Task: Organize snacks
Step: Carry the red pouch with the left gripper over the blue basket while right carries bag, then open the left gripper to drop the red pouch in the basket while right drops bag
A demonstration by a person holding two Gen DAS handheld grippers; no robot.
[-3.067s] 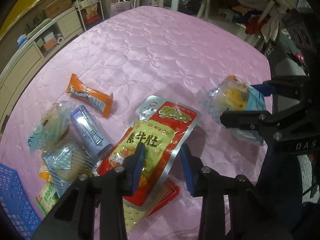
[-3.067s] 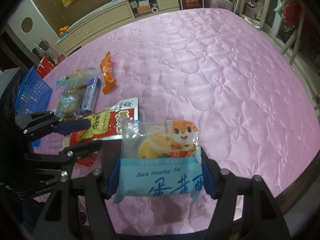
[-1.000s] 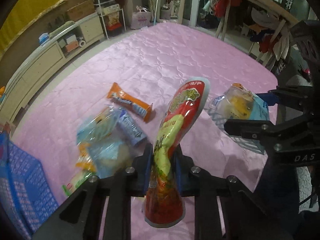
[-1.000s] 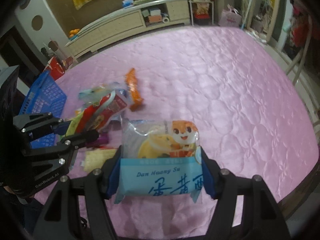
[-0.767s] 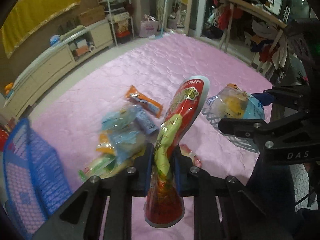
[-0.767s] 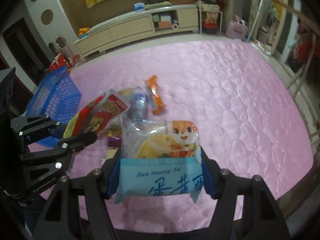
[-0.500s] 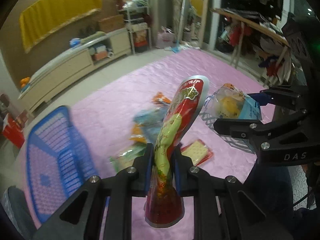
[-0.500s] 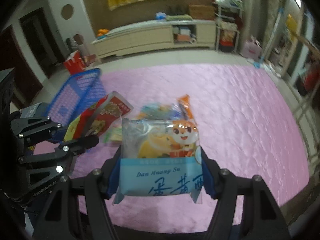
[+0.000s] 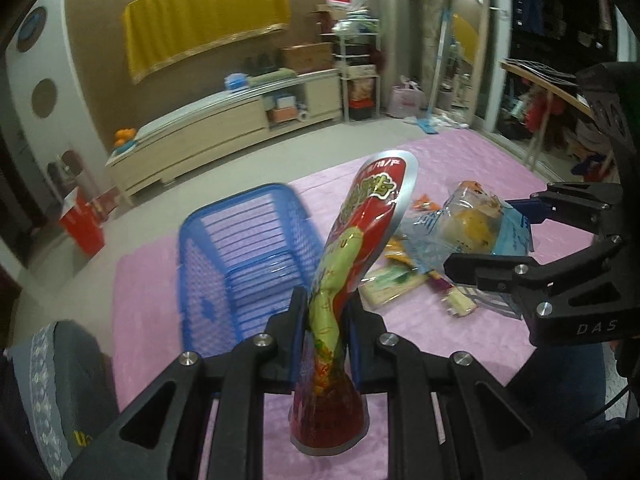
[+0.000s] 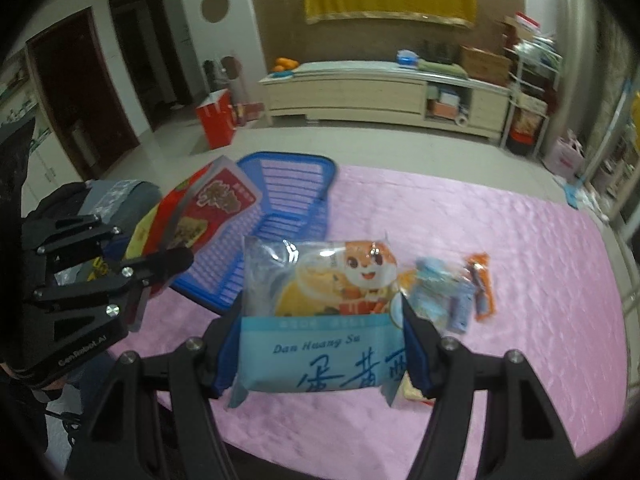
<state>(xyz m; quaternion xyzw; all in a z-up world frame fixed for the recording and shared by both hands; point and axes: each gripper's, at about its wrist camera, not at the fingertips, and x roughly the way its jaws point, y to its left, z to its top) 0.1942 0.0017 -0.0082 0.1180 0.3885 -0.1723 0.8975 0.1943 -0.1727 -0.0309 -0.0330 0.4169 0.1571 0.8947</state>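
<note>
Left gripper [image 9: 324, 316], clamped on the upright red snack pouch [image 9: 360, 240], sits nearer the blue basket [image 9: 224, 240] ahead-left at the pink quilt's [image 9: 480, 340] near edge, while right gripper [image 10: 322, 344] grips the egg-yolk pastry pack [image 10: 320, 312].

basket [image 9: 240, 248] open ahead, snack pile [image 10: 452, 300] right

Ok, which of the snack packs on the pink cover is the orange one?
The narrow orange bar, at the far right end of the loose pile, beside the light blue packs. The others still lying there are blue, pale or green-labelled.
</note>
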